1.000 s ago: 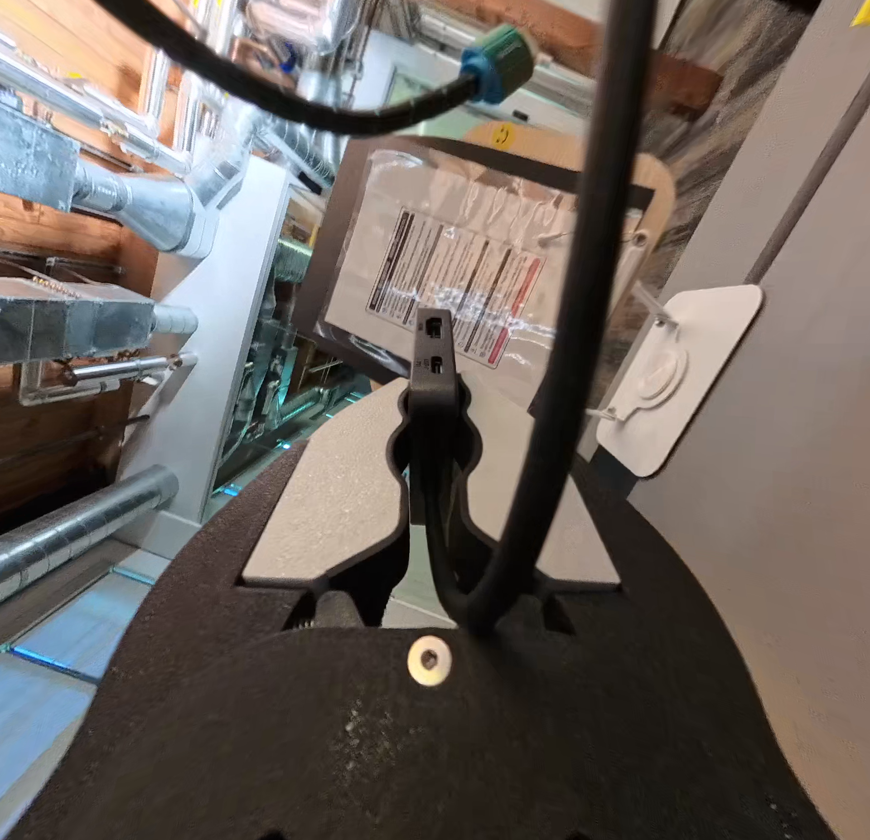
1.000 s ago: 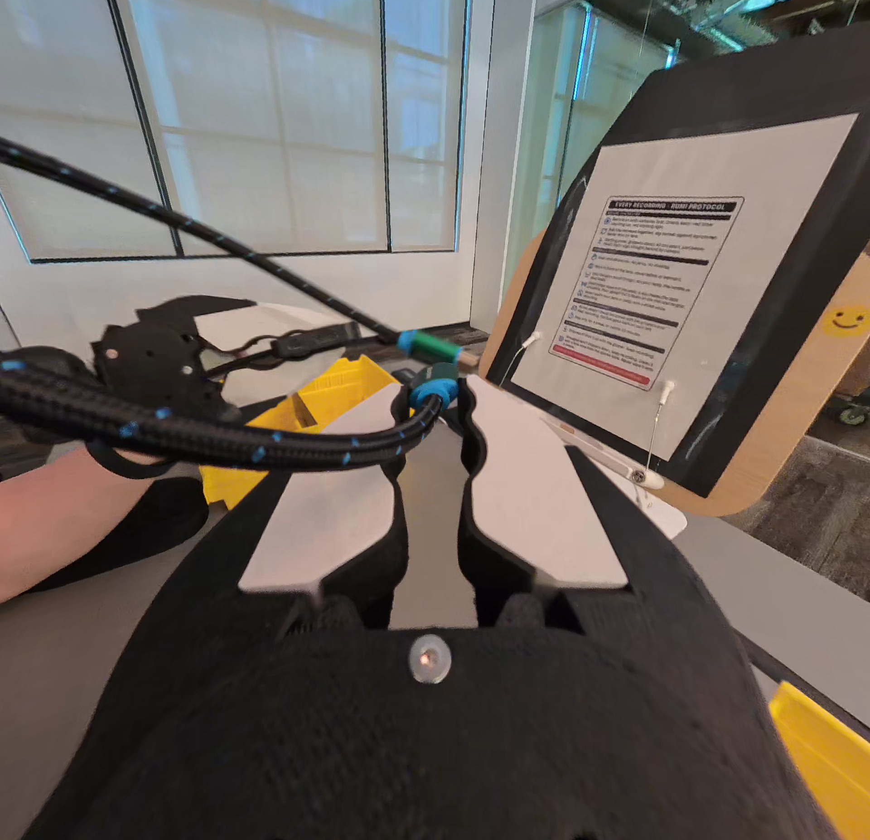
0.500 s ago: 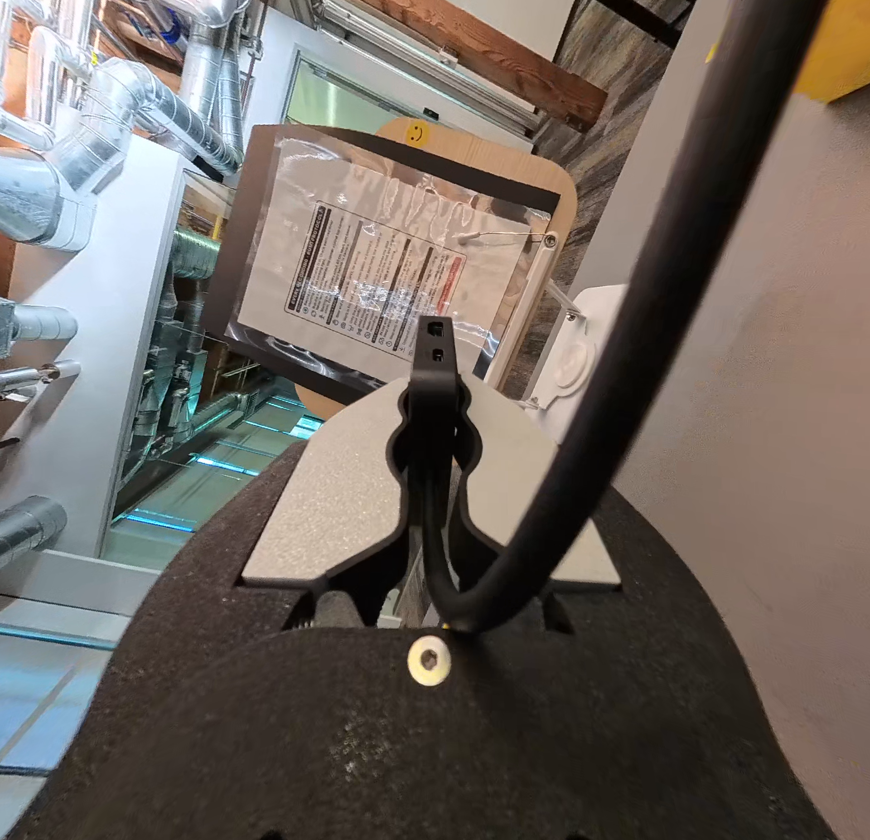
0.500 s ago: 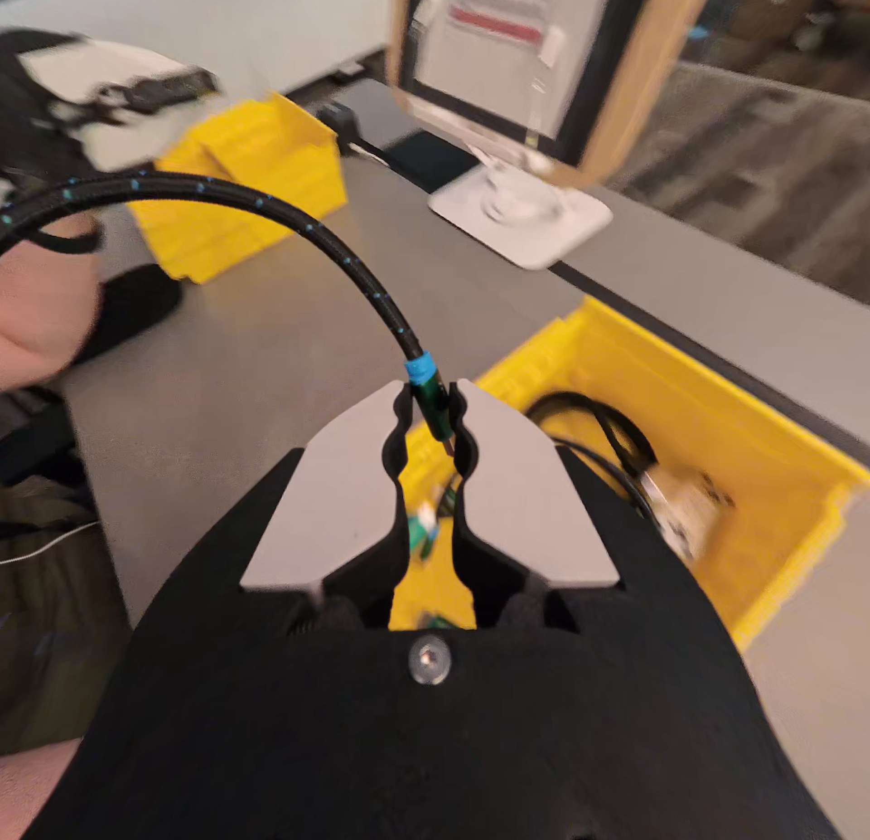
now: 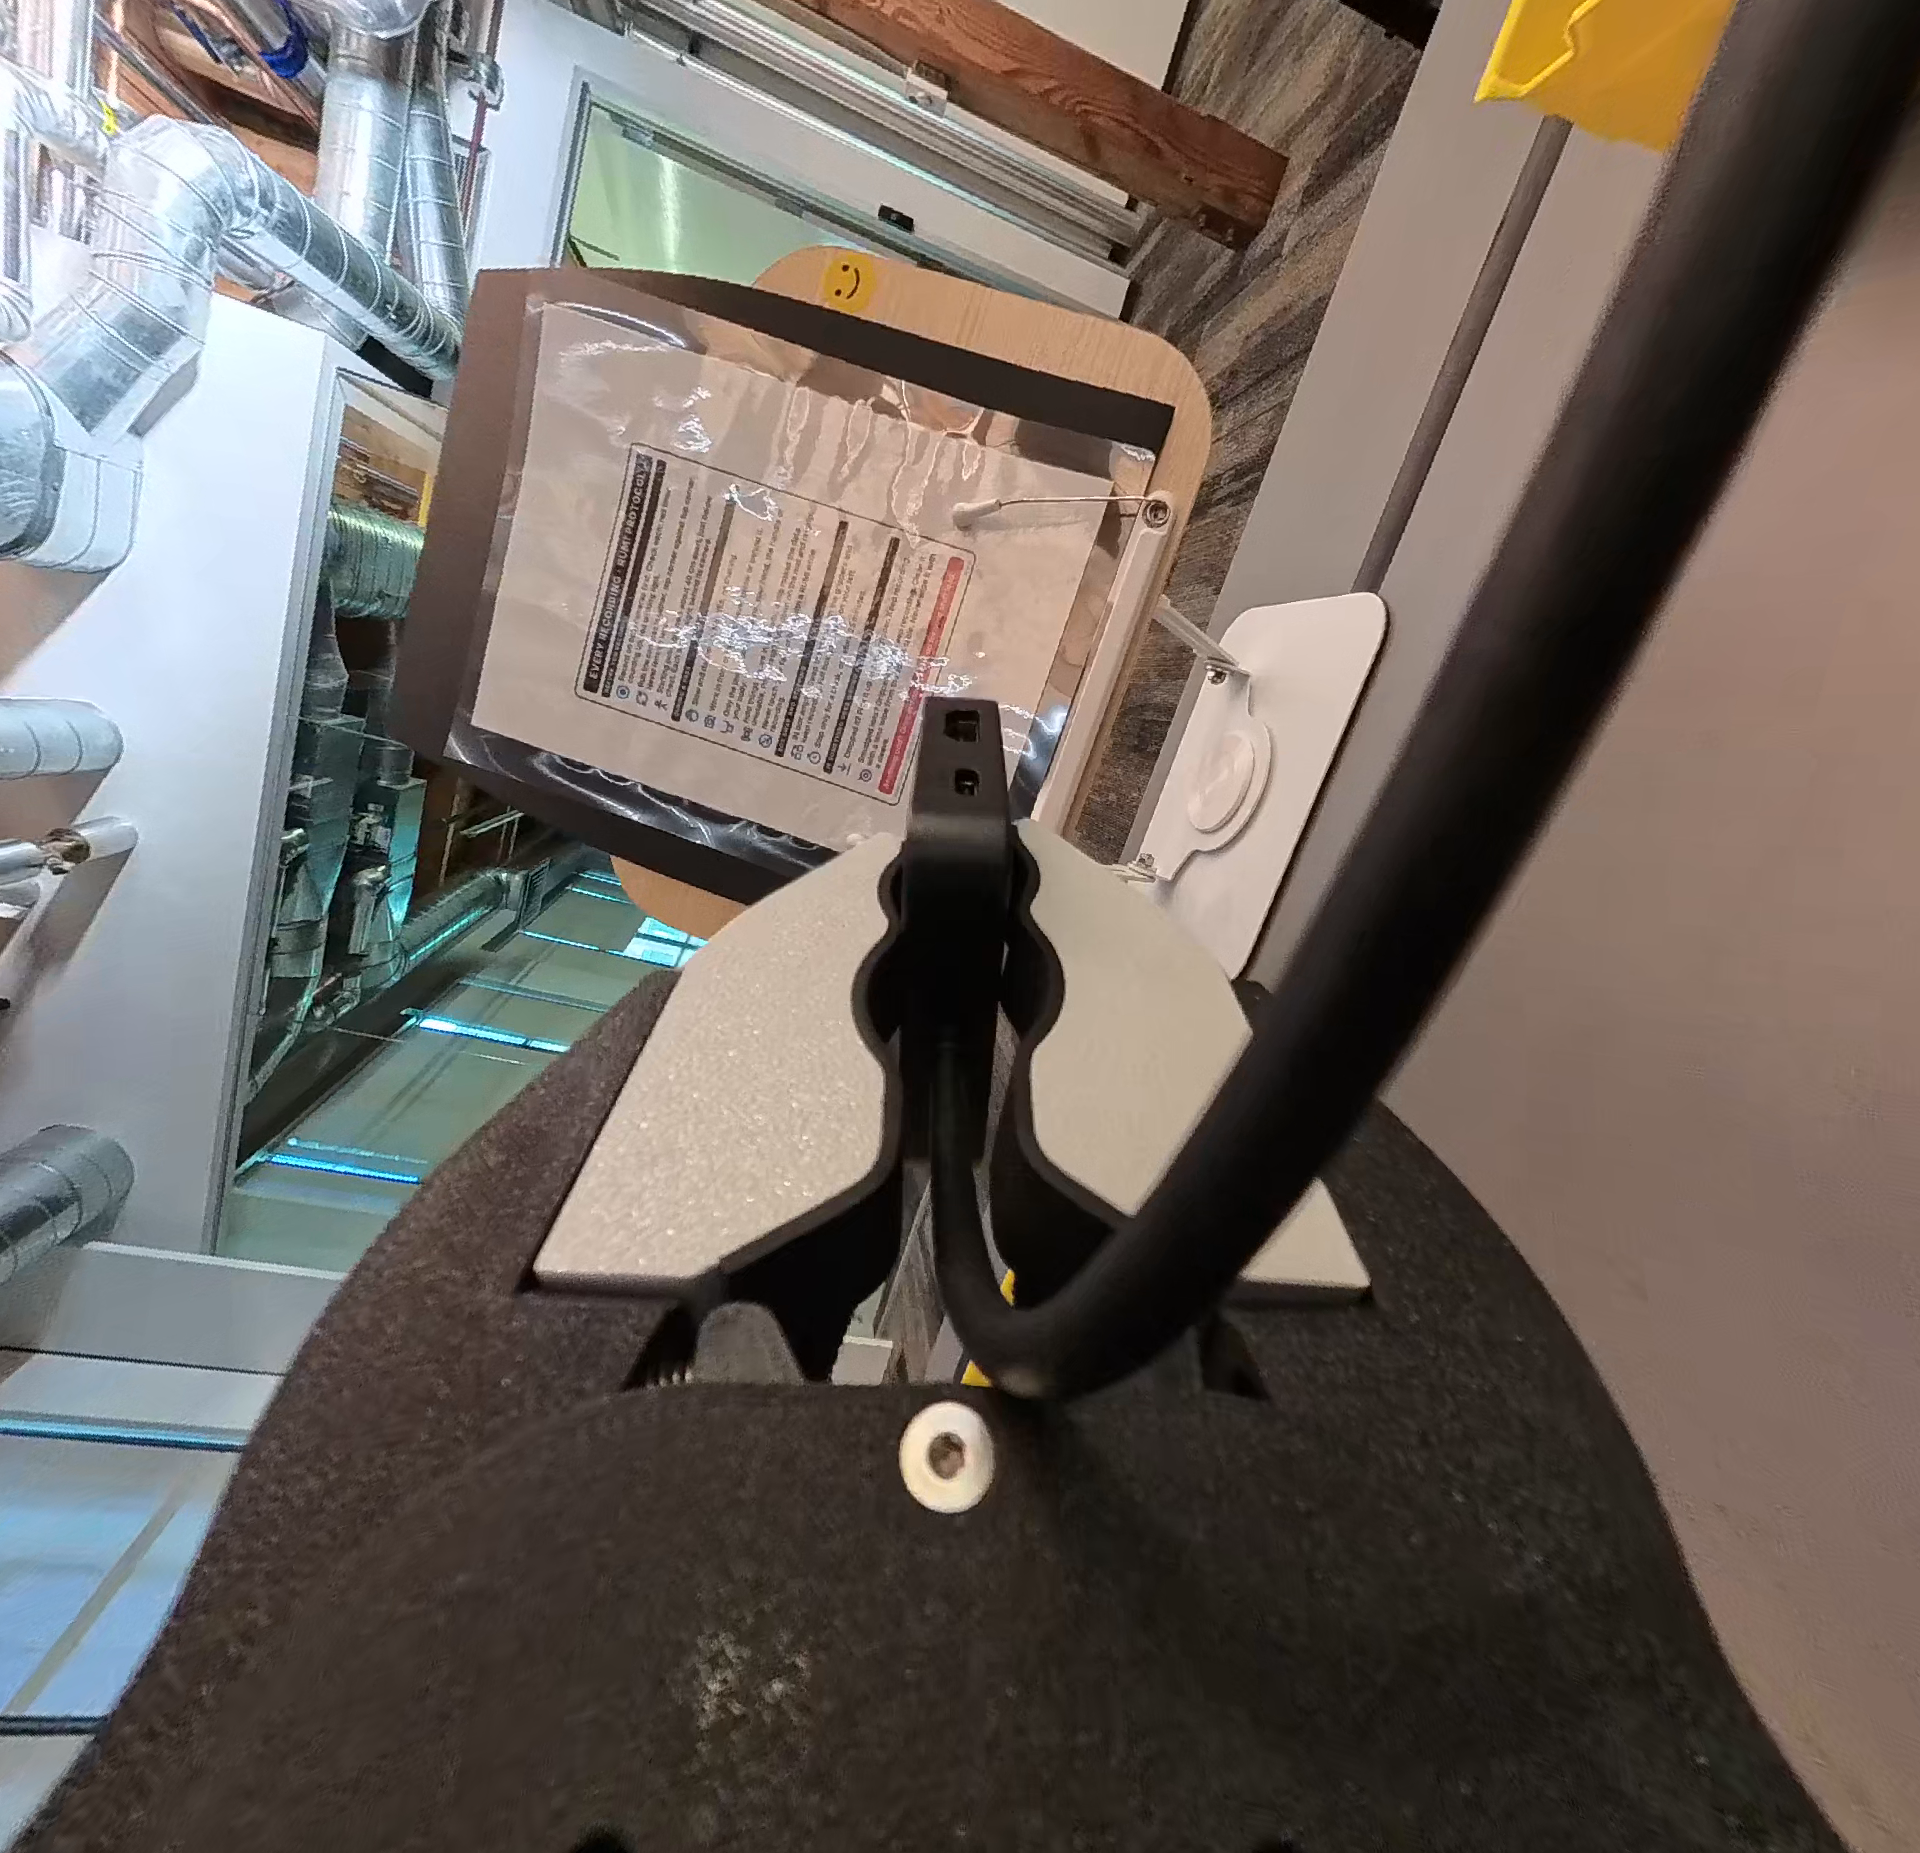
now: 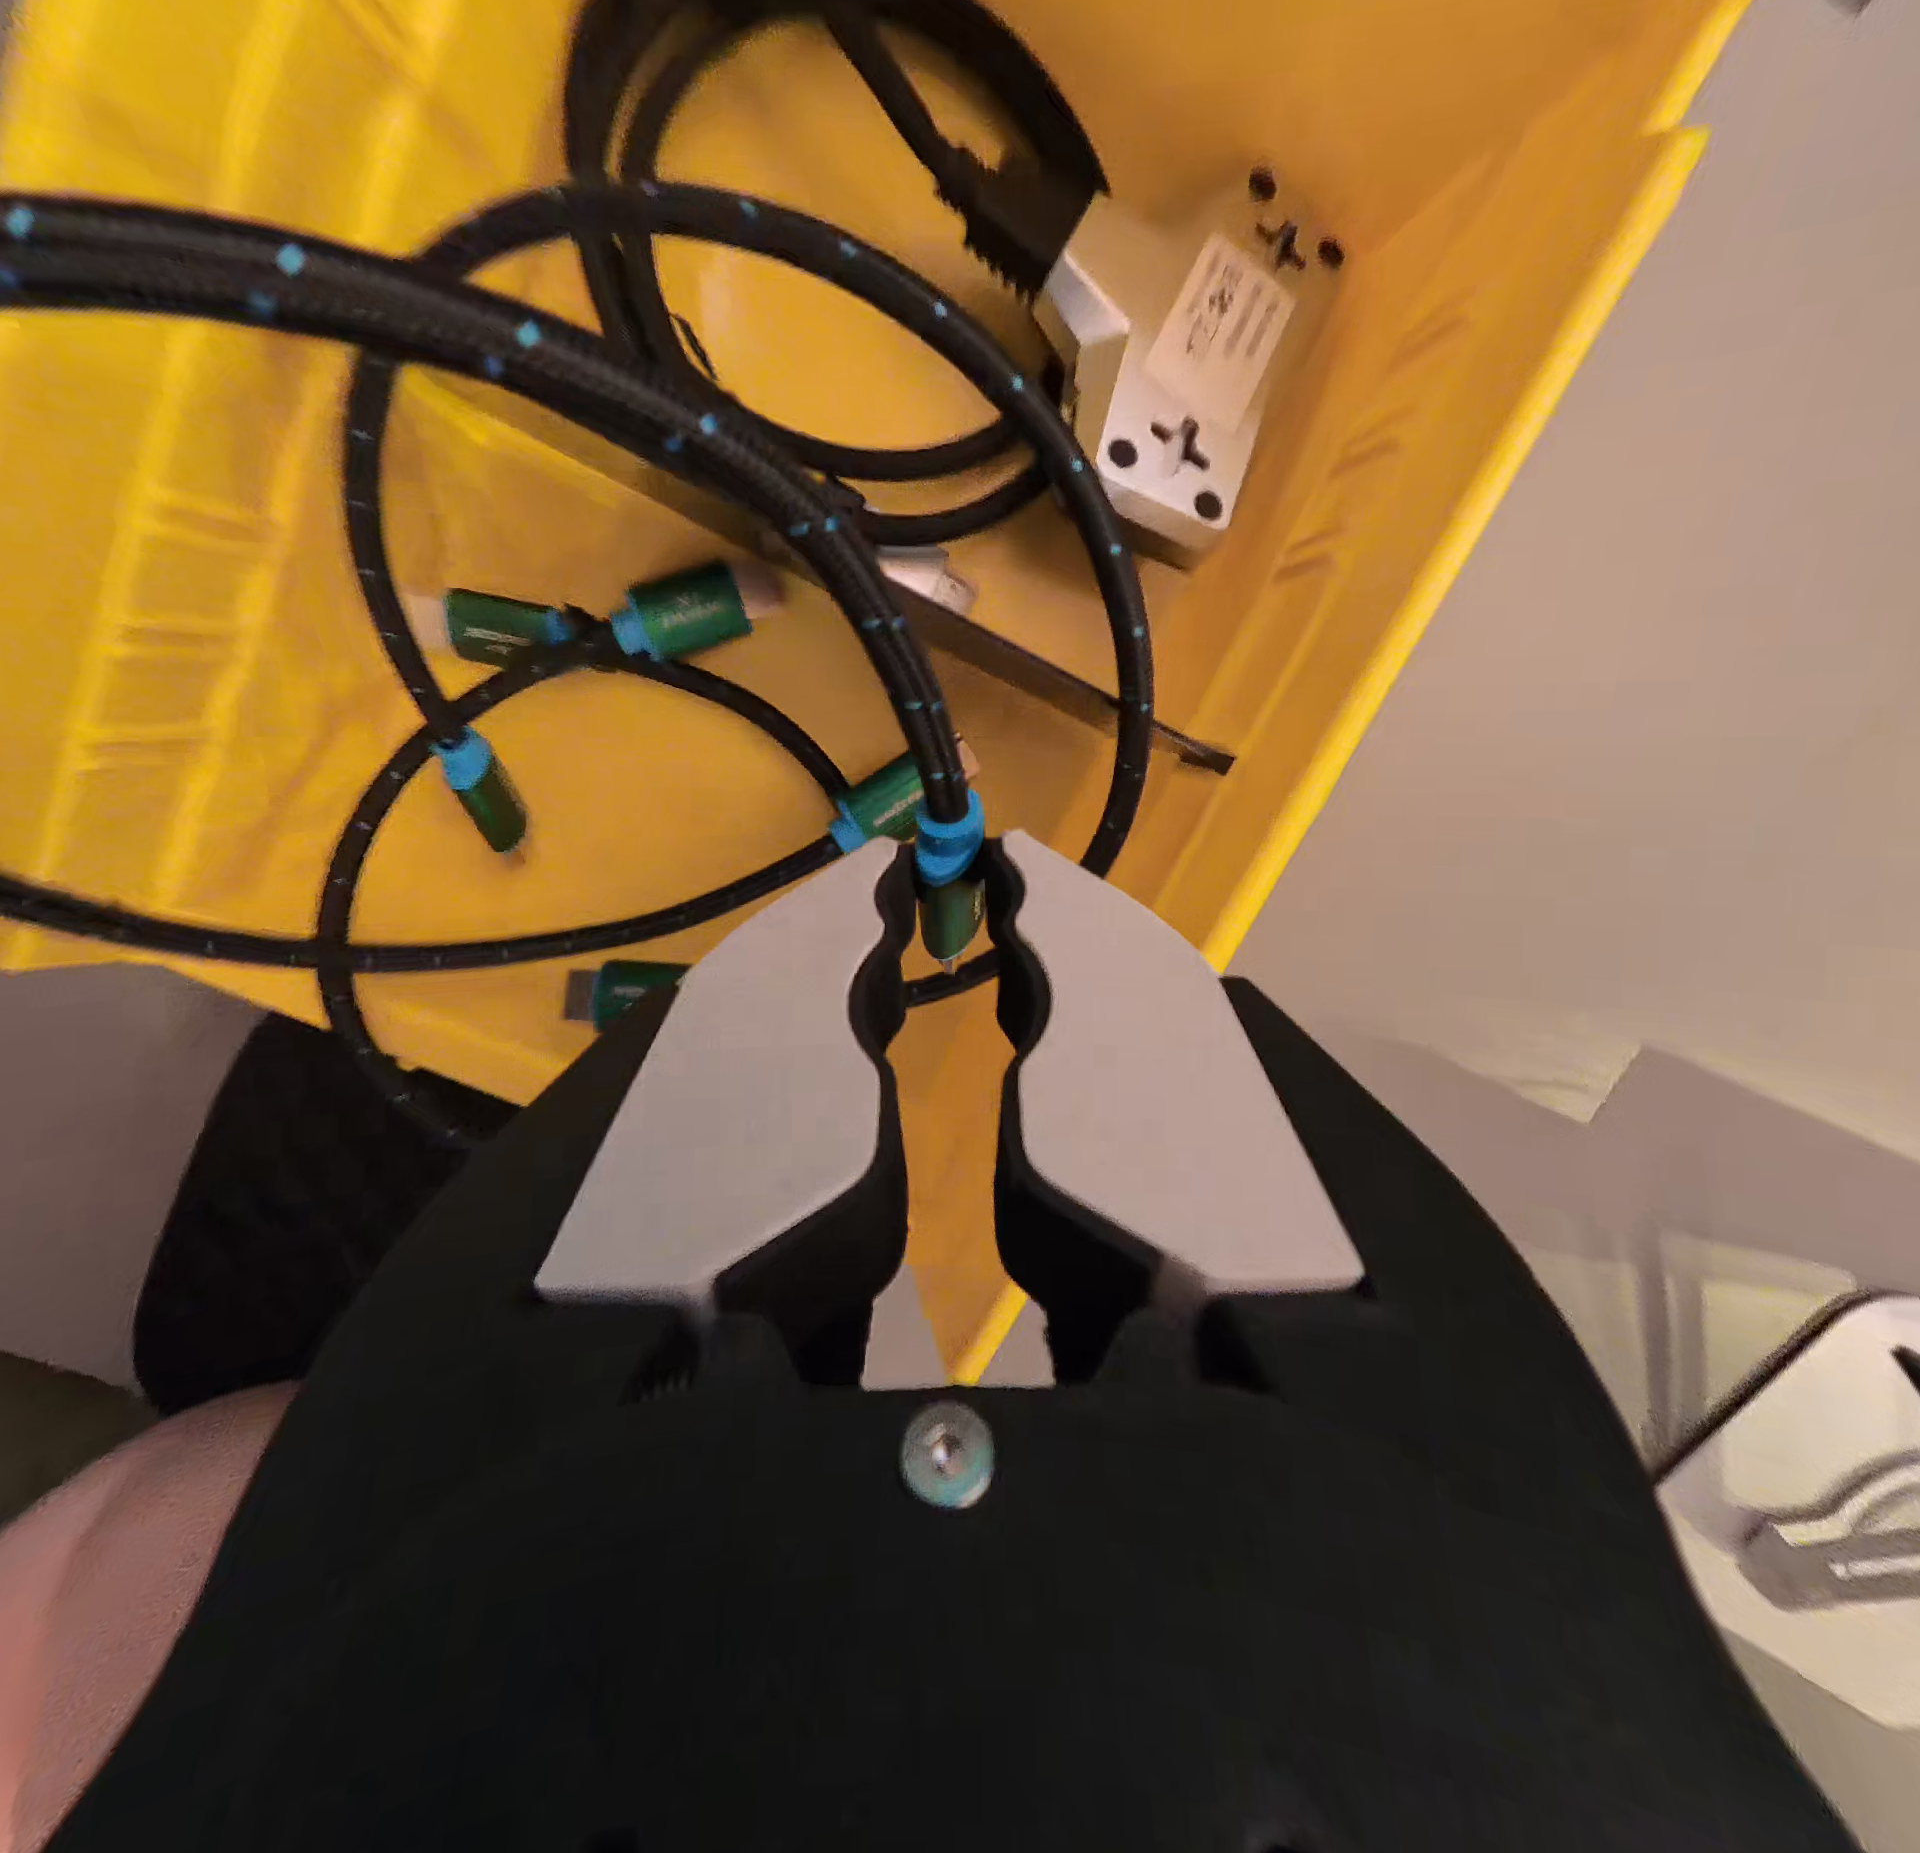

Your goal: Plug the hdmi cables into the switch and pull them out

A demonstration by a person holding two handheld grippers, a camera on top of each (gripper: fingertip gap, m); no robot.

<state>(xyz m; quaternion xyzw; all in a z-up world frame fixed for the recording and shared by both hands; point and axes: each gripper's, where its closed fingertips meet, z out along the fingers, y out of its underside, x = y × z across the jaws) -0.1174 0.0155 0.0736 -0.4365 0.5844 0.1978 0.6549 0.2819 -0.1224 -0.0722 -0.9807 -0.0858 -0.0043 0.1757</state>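
My left gripper (image 5: 956, 858) is shut on a slim black switch (image 5: 961, 764) that sticks out past the fingertips, with two small ports showing on its end. Its smooth black cable (image 5: 1455, 764) loops back over the gripper and up to the right. My right gripper (image 6: 948, 853) is shut on a green HDMI plug (image 6: 951, 915) with a blue collar. The plug's metal end points back toward the camera, and its braided black cable (image 6: 623, 401) runs off to the upper left. The plug hangs over a yellow bin (image 6: 1403, 556) holding several more braided cables with green plugs (image 6: 691, 614).
A silver box with a label (image 6: 1184, 390) and a coiled black cable lie in the bin. A board with a plastic-covered sheet (image 5: 779, 577) stands on a white base (image 5: 1278, 743) on the grey table (image 5: 1714, 972). A second yellow bin corner (image 5: 1600, 37) shows. A hand (image 6: 94, 1616) is at lower left. The tips of one gripper are about 45 centimeters away from the tips of the other.
My right gripper has swung from the board down over the yellow bin, still holding the green plug. My left gripper has turned slightly and keeps hold of the switch.
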